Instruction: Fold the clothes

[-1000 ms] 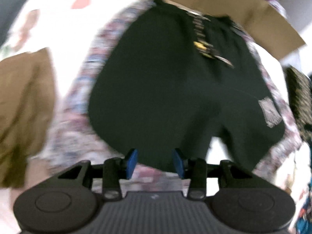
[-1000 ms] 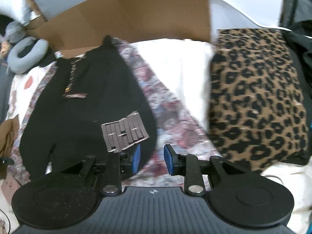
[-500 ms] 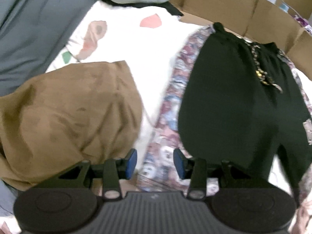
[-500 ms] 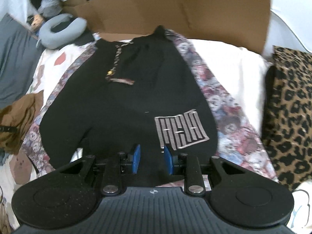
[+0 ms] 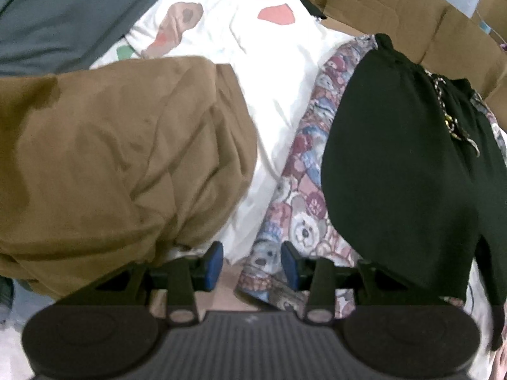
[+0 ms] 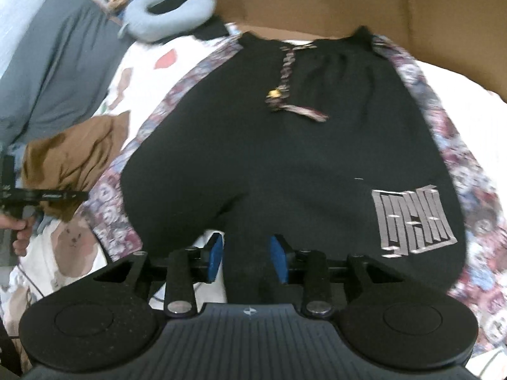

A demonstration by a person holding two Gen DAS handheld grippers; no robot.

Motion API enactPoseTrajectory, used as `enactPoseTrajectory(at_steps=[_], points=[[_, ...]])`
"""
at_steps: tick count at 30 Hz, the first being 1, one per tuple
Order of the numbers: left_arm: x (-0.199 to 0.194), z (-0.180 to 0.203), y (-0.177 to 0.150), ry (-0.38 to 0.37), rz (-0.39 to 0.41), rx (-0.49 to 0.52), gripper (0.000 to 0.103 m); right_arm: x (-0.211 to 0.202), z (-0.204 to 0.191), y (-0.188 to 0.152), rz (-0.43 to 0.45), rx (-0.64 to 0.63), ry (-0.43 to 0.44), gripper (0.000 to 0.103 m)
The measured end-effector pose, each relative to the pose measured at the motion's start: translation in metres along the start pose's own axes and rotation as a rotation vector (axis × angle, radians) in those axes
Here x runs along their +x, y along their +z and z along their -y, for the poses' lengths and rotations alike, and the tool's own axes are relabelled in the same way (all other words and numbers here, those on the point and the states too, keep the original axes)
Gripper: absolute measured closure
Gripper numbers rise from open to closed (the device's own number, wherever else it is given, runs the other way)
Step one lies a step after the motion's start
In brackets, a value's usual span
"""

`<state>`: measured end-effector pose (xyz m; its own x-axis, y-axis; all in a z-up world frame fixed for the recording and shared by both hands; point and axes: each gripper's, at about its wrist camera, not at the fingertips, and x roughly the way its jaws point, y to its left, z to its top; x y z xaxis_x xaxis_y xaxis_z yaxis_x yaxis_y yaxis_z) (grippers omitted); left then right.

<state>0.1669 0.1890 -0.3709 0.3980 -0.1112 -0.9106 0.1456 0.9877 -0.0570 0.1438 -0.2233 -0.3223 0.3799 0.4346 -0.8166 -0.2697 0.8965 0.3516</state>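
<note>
Black shorts (image 6: 285,145) with a grey logo (image 6: 412,218) and a drawstring lie flat on a bear-print cloth (image 6: 469,171). My right gripper (image 6: 247,258) is open, its blue pads either side of the inner edge of the shorts' right leg near the hem. In the left wrist view the shorts (image 5: 396,158) are at the right. My left gripper (image 5: 252,266) is open and empty over the corner of the bear-print cloth (image 5: 304,190), left of the shorts. The left gripper also shows at the left edge of the right wrist view (image 6: 47,194).
A crumpled brown garment (image 5: 111,164) lies left of the bear-print cloth on a white printed sheet (image 5: 269,63). Cardboard walls (image 6: 317,0) stand behind. A grey neck pillow (image 6: 168,12) and a grey cover (image 5: 57,15) lie at the back left.
My left gripper has swung left, off the shorts' hem toward the brown garment and the cloth corner. My right gripper has moved left from the leopard cushion side onto the shorts' right leg.
</note>
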Motion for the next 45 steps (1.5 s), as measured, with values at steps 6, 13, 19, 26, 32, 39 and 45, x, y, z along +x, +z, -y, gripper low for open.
enactPoseTrajectory(at_steps=[6,13,19,26,32,39,45], points=[[0.000,0.002,-0.009,-0.043,0.025,-0.006,0.097,0.039,-0.030,-0.004,-0.094,0.011,0.110,0.060],[-0.003,0.018,-0.013,-0.109,0.043,0.021,0.099,0.086,-0.055,-0.018,-0.220,0.069,0.198,0.038],[0.007,0.042,-0.016,-0.149,0.028,0.060,0.100,0.118,-0.068,-0.029,-0.298,0.145,0.210,0.036],[0.024,0.063,-0.019,-0.156,0.005,0.096,0.099,0.138,-0.079,-0.035,-0.335,0.141,0.218,0.071],[0.035,0.076,-0.020,-0.153,-0.014,0.121,0.097,0.131,-0.075,-0.034,-0.320,0.109,0.218,0.099],[0.010,0.075,-0.012,-0.160,-0.019,0.142,0.088,0.127,-0.068,-0.035,-0.307,0.109,0.204,0.099],[-0.007,0.058,-0.003,-0.091,0.029,0.139,0.081,0.127,-0.066,-0.039,-0.306,0.093,0.194,0.099]])
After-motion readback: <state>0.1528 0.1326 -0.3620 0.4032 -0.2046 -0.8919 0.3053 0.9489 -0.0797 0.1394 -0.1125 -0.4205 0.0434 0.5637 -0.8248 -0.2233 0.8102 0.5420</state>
